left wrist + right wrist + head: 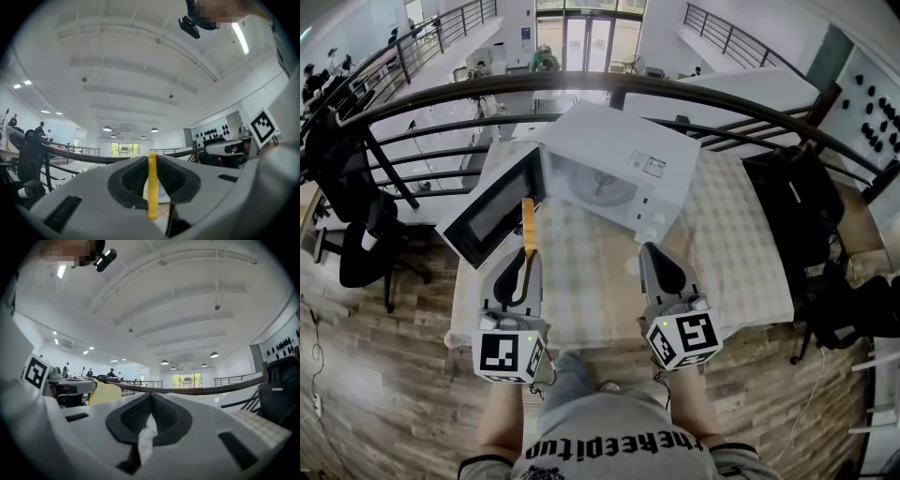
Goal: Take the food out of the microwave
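**Left jaws:** narrow, with the pads pressed on both faces of a thin, flat yellow slab of food (152, 187), which shows edge-on in the left gripper view. Your left gripper (525, 261) holds the slab by its near end. The rest reaches out ahead of the tips, in the air just outside the mouth of the white box-shaped microwave (623, 173) and above the table (750, 253) with its pale checked cloth. Judgement: the food is out of the cavity. A grip across the thin faces suits so slim a piece, and the step left is to set it down on the table.

**Right jaws:** tips together with nothing between them; only checked cloth shows through the gap behind the tips. Your right gripper (654, 255) hovers level over the table in front of the microwave's control side, apart from it. Judgement: it is parked idle, clear of the left hand's path.

**Door:** the dark-glass microwave door (492, 217) stands swung wide to your left. In the head view the slab sits just beside its inner edge; you cannot tell whether they touch. The round glass turntable (602, 187) looks bare as far as it shows.

**Hidden or unclear:**
- What kind of food the slab is cannot be told.
- The right gripper view catches part of its broad yellow face, cut off by the gripper body.
- The cavity's left wall is masked by the door.
- The table's near edge is covered by your grippers.
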Tool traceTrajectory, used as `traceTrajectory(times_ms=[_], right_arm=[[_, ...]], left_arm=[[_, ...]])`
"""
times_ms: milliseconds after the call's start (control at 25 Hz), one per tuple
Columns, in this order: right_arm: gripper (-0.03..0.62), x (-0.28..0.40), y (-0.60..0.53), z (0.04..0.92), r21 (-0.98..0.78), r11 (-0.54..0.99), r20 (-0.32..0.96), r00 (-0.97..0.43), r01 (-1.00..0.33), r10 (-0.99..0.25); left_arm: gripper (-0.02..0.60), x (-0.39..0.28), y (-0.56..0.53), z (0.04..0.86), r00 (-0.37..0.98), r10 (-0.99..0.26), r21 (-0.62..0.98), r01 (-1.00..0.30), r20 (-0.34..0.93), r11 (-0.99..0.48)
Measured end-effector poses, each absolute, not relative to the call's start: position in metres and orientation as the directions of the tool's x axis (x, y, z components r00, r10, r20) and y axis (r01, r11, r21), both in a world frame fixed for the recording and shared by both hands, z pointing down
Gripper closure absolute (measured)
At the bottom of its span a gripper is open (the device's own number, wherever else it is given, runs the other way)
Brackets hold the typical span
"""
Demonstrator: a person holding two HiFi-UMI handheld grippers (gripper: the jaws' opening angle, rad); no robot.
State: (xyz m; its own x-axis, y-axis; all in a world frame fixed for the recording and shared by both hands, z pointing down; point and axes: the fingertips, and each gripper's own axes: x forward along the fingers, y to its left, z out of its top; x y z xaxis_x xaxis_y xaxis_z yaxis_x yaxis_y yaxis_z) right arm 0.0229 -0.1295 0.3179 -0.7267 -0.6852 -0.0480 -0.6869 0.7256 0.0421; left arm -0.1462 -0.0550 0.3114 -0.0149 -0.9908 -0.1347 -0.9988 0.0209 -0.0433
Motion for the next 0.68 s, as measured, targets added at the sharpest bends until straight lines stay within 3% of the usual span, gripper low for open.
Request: traceTrajectory(times_ms=[680], right_arm=[[0.589,0.037,-0.129,0.314,0.044,0.731,-0.061,-0.732,-0.681,-0.679]], left_arm=[[0.529,-0.128,-0.052,0.300,-0.014,-0.989,-0.026,-0.999,-0.146,0.018]])
